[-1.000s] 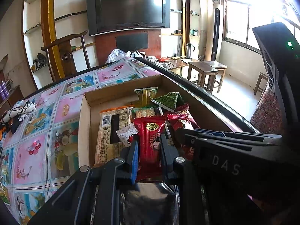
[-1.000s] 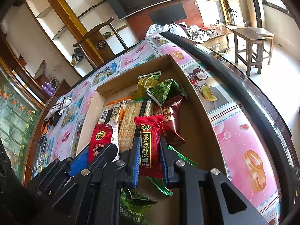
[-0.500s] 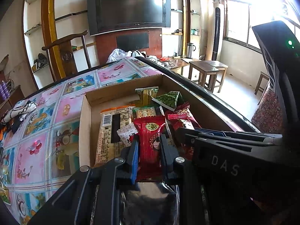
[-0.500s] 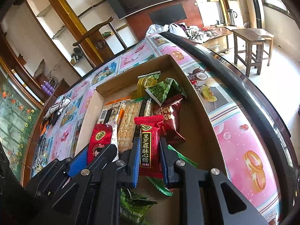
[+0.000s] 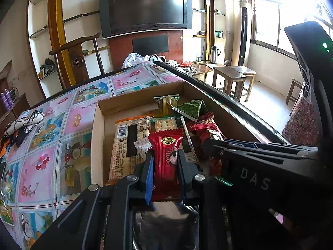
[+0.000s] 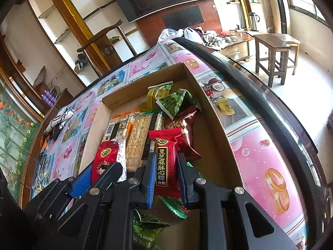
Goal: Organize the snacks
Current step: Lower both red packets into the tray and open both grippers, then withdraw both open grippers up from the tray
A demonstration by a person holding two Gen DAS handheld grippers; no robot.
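A cardboard box (image 5: 97,137) (image 6: 216,129) on the table holds several snack packets. My left gripper (image 5: 165,156) is shut on a red candy packet with a girl's face (image 5: 165,145), held over the box's near end. My right gripper (image 6: 166,158) is shut on a red packet with black-and-gold Chinese lettering (image 6: 165,156), also over the box. The left gripper and its red packet (image 6: 105,158) show at the lower left of the right wrist view. The right gripper's body (image 5: 260,166) fills the lower right of the left wrist view.
In the box lie long cracker packs (image 5: 129,143) (image 6: 139,139), green packets (image 5: 191,108) (image 6: 177,102), a yellow packet (image 6: 156,93) and a dark red bag (image 6: 183,129). A green pea bag (image 6: 145,233) lies below my right gripper. A patterned tablecloth (image 5: 41,145) covers the table; a cloth bundle (image 5: 25,123) lies left.
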